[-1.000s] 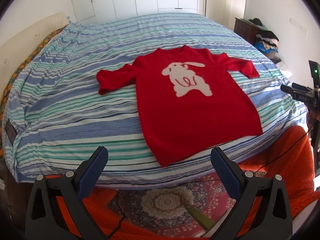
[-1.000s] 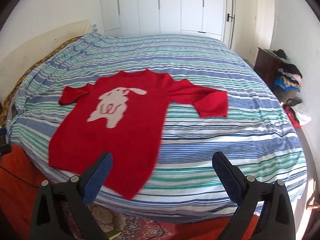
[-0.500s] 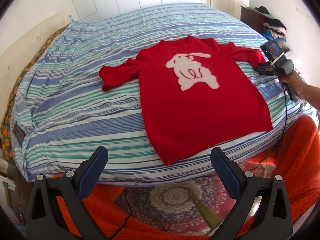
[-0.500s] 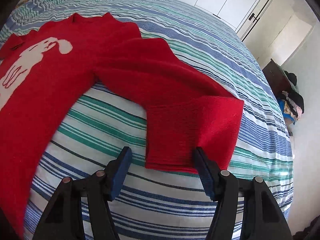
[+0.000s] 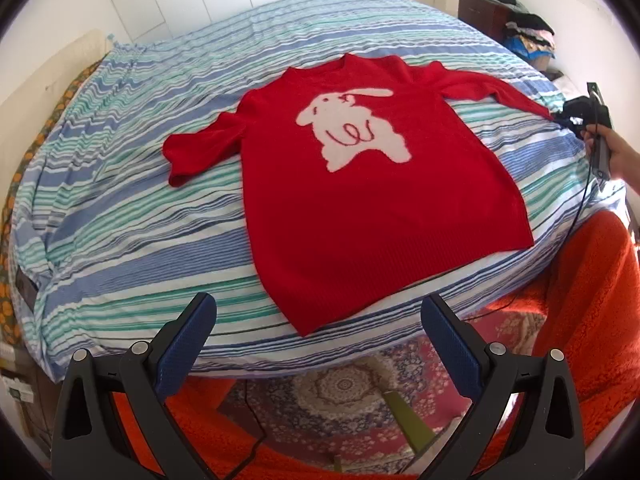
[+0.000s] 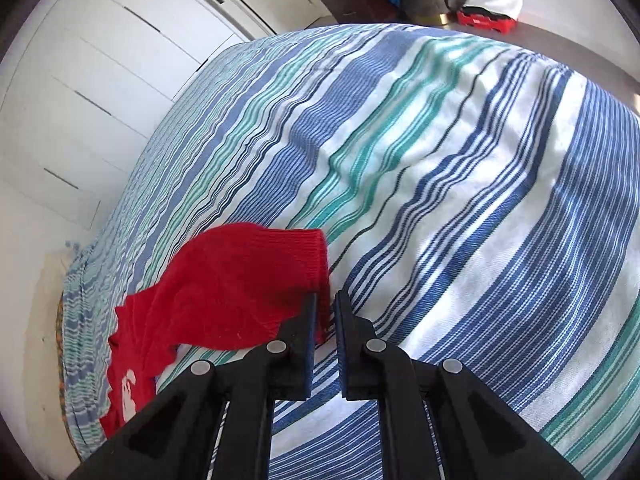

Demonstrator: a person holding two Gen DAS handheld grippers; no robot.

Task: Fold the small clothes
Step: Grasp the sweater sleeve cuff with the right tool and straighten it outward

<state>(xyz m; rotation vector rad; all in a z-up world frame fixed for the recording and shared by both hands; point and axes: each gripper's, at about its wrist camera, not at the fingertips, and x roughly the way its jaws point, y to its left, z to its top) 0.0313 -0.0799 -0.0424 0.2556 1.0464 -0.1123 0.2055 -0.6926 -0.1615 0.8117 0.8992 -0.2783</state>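
Red sweater (image 5: 372, 196) flat on striped bed (image 5: 120, 208); right claw (image 6: 325, 312) just closed, pinching sleeve cuff (image 6: 308, 256); left claw (image 5: 320, 344) open, hovering near hem.

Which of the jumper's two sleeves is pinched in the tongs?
The sleeve stretched out toward the person's hand, its cuff nipped in the right tongs. The other sleeve lies bent and untouched on the striped bedcover.
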